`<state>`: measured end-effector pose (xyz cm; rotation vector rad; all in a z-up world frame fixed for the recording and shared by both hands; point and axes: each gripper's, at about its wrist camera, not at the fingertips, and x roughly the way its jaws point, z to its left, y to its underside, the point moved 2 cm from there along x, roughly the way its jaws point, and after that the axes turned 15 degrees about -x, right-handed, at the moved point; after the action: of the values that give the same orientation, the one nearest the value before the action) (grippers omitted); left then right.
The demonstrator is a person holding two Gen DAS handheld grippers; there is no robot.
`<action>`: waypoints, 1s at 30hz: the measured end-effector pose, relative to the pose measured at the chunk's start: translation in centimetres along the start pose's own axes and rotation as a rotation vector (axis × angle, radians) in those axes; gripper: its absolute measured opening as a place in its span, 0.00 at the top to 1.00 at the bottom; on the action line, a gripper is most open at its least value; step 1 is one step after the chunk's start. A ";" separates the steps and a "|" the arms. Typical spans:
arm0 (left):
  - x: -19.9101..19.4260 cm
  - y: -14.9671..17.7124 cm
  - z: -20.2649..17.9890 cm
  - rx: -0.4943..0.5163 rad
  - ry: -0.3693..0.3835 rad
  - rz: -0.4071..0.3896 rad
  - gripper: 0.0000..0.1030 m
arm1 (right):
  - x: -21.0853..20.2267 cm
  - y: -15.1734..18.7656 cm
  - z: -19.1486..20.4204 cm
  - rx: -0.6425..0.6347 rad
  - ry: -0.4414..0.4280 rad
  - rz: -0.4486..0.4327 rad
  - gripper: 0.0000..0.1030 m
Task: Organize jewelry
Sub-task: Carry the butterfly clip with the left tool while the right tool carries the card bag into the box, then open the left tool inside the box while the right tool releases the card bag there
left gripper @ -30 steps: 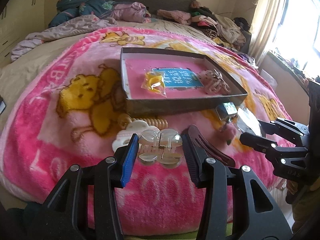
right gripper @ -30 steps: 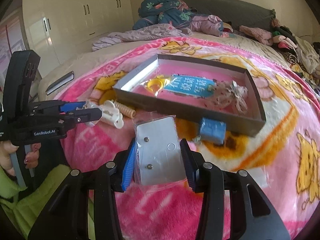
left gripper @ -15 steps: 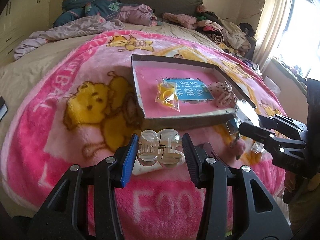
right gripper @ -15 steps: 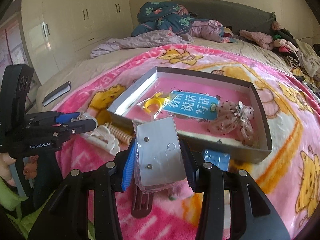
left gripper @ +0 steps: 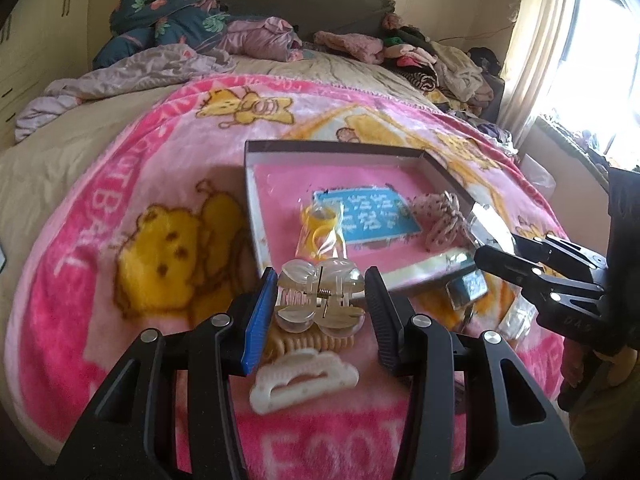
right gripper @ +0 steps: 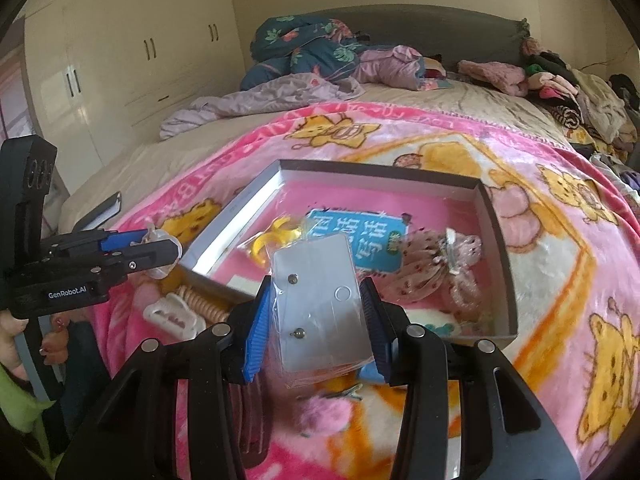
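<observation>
Here the left gripper [left gripper: 320, 300] squeezes the clear hair clip [left gripper: 320, 300] by its hard, light, slippery sides near the gray box [left gripper: 332, 148], and the right gripper [right gripper: 316, 312] pinches a thin, bendy earring card [right gripper: 320, 300] over it.

Both wrist cameras look forward and down along their fingers, close above the pink blanket [left gripper: 120, 208], sharing the shallow box [right gripper: 496, 236] and bed beyond.
</observation>
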<state>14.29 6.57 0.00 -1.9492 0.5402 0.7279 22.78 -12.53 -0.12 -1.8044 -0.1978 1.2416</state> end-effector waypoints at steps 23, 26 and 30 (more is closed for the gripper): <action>7.1 -3.2 -4.8 0.048 0.042 0.074 0.65 | 1.6 -0.3 -8.2 0.085 0.134 -0.001 0.60; 8.3 -3.2 -5.3 0.048 0.047 0.090 0.65 | 2.3 0.0 -9.1 0.097 0.138 0.011 0.60; 9.9 -3.0 -5.8 0.051 0.048 0.113 0.65 | 3.3 0.5 -10.1 0.110 0.146 0.030 0.60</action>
<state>24.96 2.10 -2.76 -1.9044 0.6960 0.7320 32.35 -16.82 -1.83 -1.7989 -0.0196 1.1143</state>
